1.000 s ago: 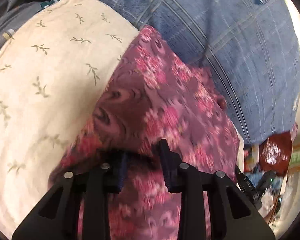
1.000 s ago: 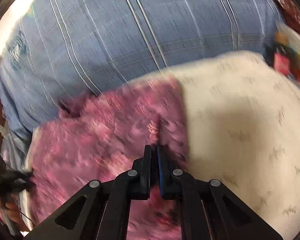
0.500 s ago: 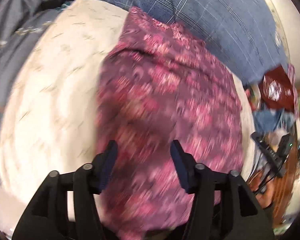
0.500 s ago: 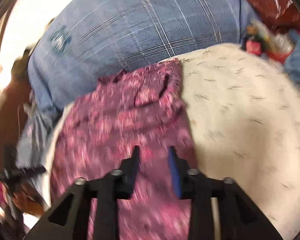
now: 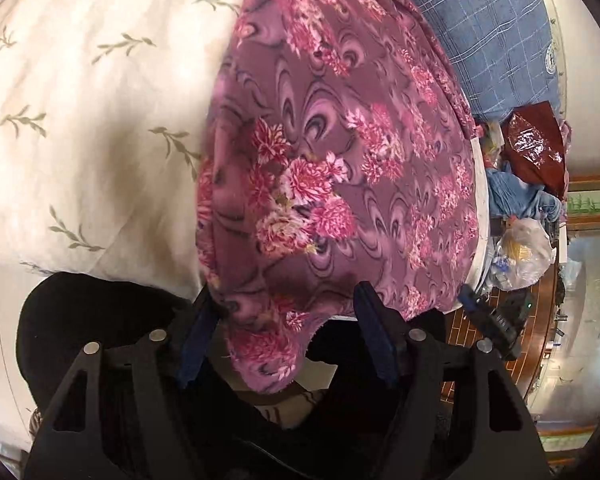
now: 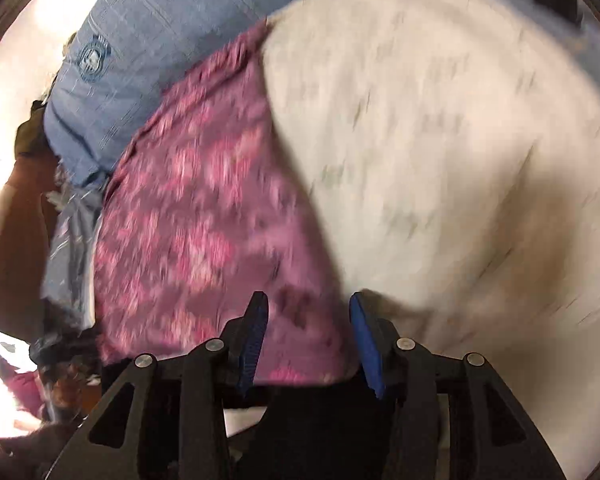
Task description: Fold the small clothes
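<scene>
- Purple floral garment lay ahead of my left gripper, whose fingers were spread, gripping nothing.
- My right gripper was likewise spread over the garment's edge on the cream sheet.

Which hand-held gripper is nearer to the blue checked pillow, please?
Hard to call. The left hand-held gripper and right hand-held gripper both sit open at the floral garment's near edge, with the blue checked pillow beyond it.

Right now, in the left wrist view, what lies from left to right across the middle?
Cream leaf-print sheet → purple floral garment → blue denim clothing → dark red plastic bag.
</scene>
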A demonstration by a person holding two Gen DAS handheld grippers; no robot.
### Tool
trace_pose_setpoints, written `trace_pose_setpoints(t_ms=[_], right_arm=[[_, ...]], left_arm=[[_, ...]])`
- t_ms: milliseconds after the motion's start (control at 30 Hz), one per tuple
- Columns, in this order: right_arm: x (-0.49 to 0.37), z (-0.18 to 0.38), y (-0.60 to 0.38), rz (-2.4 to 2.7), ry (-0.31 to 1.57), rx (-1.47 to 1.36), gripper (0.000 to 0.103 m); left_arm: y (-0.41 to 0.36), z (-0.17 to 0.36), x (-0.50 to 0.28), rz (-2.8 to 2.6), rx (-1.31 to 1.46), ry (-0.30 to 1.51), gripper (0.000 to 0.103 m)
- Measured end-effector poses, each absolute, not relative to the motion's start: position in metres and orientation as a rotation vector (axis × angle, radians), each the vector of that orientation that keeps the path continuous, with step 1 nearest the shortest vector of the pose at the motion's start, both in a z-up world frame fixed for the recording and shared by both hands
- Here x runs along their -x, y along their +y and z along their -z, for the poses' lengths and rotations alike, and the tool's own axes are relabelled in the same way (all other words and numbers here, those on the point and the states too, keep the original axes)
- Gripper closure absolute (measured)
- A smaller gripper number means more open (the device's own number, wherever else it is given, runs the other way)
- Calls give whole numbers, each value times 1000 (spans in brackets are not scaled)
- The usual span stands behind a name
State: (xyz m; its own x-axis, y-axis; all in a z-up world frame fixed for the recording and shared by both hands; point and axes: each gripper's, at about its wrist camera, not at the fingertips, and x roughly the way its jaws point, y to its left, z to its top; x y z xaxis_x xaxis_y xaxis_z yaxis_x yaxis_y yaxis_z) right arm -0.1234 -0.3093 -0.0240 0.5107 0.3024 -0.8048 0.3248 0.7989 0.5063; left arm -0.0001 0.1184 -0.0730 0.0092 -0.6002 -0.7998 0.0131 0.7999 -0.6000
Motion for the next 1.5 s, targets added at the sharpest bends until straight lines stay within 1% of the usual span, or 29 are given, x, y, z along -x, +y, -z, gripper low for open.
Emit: trace_pose_setpoints(t_ms=[33,67,100,133,167,200,233,300,367,433,533,633,733,767,800,833,867,900,933,967,1000,1067,1100,1133,1167,1200,1300,1500], right_arm=[[126,24,-307,13,1032,-664,58],[128,22,-303,-13,1014,-640,61],[129,20,-300,-37,1015,-626,82],[128,17,-295,-72,1023,-595,97],[126,13,-289,-82,1030,-550,97],[123,8,-285,-84,1023,-515,97],[122,2,-282,-100,1008,-497,97],[123,-26,-286,-126,902,-520,98],[123,-51,-297,-144,789,-582,98],[123,-62,-308,-142,751,-615,98],[122,-54,-312,-103,797,-601,98],[131,-22,-312,-59,902,-623,97],[139,2,-306,-22,1001,-600,97],[141,5,-303,-5,1020,-579,95],[142,4,-303,-4,1015,-577,92],[144,1,-305,-8,996,-588,91],[147,-5,-309,-19,959,-617,89],[147,-7,-311,-23,941,-634,80],[146,-9,-313,-13,927,-642,66],[142,-10,-313,8,926,-636,62],[140,-9,-314,21,932,-626,61],[133,0,-309,16,961,-613,61],[129,4,-305,11,981,-604,62],[126,10,-297,5,1020,-569,74],[123,14,-290,2,1048,-527,87],[122,17,-281,-11,1069,-474,96],[125,3,-265,-103,1025,-451,96],[114,-52,-273,-235,842,-582,96]], left_arm=[[118,74,0,505,511,1490,38],[117,74,1,490,513,1478,44],[116,74,1,472,500,1469,62],[117,74,2,464,486,1461,85],[120,74,3,458,486,1453,96],[122,74,3,460,514,1454,100],[128,72,3,461,559,1446,100],[144,51,3,461,640,1361,101],[151,32,3,461,637,1299,101],[149,24,2,452,585,1300,100],[139,35,8,450,537,1376,100],[130,52,16,431,460,1456,100],[140,55,13,435,495,1453,99],[140,54,13,441,494,1451,96],[141,54,14,450,486,1453,84],[140,55,14,461,479,1456,62],[139,57,14,465,473,1463,52],[137,59,14,470,467,1468,43],[134,61,13,478,464,1475,43],[134,64,13,487,462,1481,43],[129,65,12,491,456,1491,43],[125,72,11,477,443,1515,43],[125,75,11,470,439,1522,45],[125,75,12,465,428,1522,69],[125,75,12,481,429,1521,88],[126,75,12,489,441,1526,100],[130,65,11,510,475,1499,100],[135,23,-5,597,600,1359,100]])
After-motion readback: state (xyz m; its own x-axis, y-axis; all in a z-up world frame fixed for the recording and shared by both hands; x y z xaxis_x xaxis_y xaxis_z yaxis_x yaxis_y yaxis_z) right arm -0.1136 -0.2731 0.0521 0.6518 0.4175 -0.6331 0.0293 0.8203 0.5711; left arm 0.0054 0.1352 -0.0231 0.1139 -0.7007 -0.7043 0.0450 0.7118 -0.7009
